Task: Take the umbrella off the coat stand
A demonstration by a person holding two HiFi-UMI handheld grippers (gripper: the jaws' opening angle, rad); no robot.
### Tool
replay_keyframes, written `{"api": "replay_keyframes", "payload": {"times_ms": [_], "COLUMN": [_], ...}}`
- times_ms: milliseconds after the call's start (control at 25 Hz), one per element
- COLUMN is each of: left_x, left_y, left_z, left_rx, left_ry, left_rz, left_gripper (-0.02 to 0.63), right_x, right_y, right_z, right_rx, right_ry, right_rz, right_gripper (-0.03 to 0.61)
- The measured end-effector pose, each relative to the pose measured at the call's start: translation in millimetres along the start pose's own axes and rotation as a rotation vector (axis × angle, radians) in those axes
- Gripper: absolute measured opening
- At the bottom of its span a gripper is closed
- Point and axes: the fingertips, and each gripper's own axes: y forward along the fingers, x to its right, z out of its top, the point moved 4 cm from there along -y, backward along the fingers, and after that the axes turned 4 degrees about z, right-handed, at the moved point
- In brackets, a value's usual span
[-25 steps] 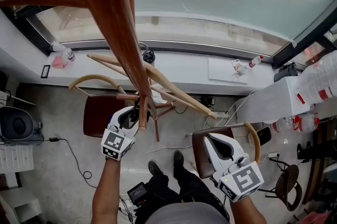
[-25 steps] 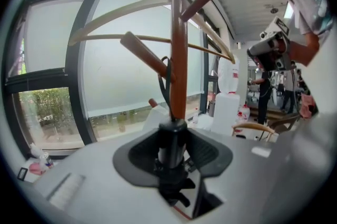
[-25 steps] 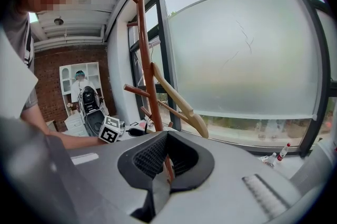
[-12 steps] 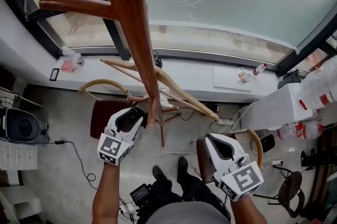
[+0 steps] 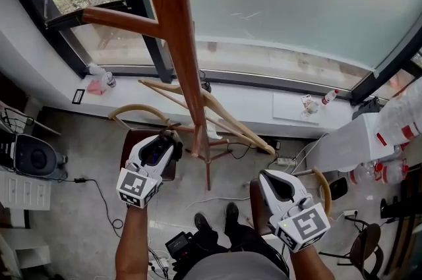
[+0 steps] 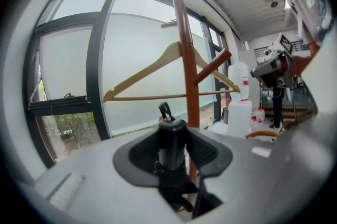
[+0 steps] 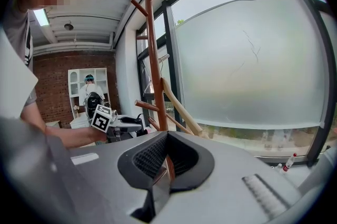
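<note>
1. left gripper (image 5: 169, 141) sat just left of the coat stand (image 5: 181, 48) pole, and its jaws were clamped on the umbrella (image 6: 172, 136).
2. in the left gripper view the umbrella's black handle stood upright right between the two pads, with its little strap loop (image 6: 165, 110) poking up above the top.
3. the pole rose directly behind the handle in that view; whether the umbrella touched the stand couldn't be told.
4. a wooden hanger (image 6: 158, 62) hung across the pole, above and behind the gripped handle.
5. right gripper (image 5: 273, 181) was lower right in the head view, well apart from the umbrella, with its jaws drawn together on nothing.
6. in the right gripper view the pole stood straight ahead, and the left gripper's marker cube (image 7: 101, 118) showed off to the left.
</note>
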Motion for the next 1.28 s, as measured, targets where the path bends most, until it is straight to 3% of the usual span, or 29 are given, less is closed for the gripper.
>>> {"api": "replay_keyframes", "payload": {"times_ms": [1000,1280], "left_x": [-2,9], "left_y": [-121,-168], "left_z": [98,124], "left_rx": [0.099,0.112], "left_ry": [0.090,0.070], "left_rz": [0.109,0.131], "left_gripper": [0.155,0.155], "right_x": [-34,-50], "right_y": [-12,-16], "right_z": [46,60], "right_rx": [0.092,0.109], "right_ry": [-0.100,-0.138], "right_rz": [0.098,0.128], "right_gripper": [0.002,0.002]}}
